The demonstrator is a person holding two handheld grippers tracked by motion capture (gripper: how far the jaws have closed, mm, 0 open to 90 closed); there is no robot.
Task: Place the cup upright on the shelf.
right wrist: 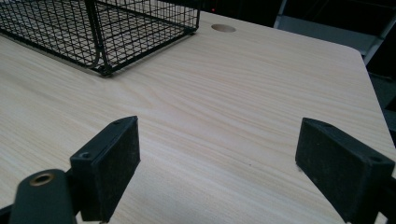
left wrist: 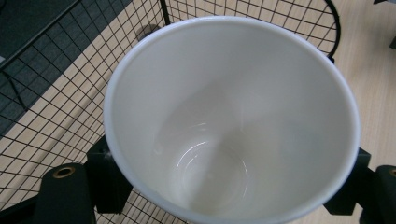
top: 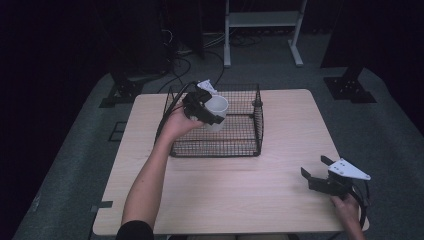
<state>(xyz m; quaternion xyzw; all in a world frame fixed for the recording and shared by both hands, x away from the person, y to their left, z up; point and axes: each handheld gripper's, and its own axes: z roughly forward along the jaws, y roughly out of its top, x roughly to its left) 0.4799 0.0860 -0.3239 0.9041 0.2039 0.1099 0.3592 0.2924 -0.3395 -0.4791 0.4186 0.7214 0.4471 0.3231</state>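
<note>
High view: left gripper [top: 212, 111] clamped on white ceramic cup [top: 217, 107], over black wire-mesh basket [top: 250, 145] on pale wooden table [top: 280, 165]; right gripper [top: 316, 171] spread wide, near right edge. Left gripper view: cup mouth upward between jaws. Right gripper view: jaws apart, nothing between.

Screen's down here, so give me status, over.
Left gripper shut on white cup over wire basket. Right gripper open, idle above table. Nothing blocking.
</note>
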